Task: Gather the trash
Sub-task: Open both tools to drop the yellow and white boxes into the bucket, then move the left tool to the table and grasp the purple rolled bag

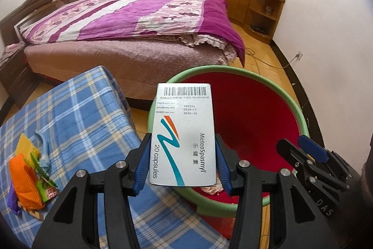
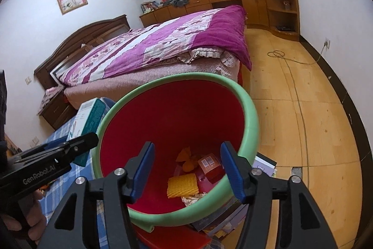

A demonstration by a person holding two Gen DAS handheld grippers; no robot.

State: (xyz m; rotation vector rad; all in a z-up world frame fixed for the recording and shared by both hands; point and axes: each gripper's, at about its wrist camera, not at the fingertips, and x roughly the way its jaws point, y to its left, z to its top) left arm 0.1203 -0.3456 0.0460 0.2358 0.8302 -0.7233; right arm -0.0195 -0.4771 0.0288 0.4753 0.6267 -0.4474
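Left gripper (image 1: 183, 161): its two blue pads press on the long sides of a medicine box (image 1: 184, 134), so the box is held firmly and cannot slip.
Medicine box: it stands with the barcode end away from the camera, partly over the near rim of the bin (image 1: 300, 109); I judge it is held there so that it drops inside when released.
Bin: red inside with a green rim, it stands on the floor beside the table with the blue checked cloth (image 1: 77, 113), close enough to reach from both.
Inside the bin: a yellow foam net (image 2: 183, 184), a small red box (image 2: 209, 167) and some paper already lie at the bottom.
Remaining trash: an orange net (image 1: 25, 181) and wrappers (image 1: 45, 179) wait on the cloth.
Right gripper (image 2: 187, 169): jaws apart, nothing between them, over the bin mouth.
Pose: both grippers point forward and downward at the bin.
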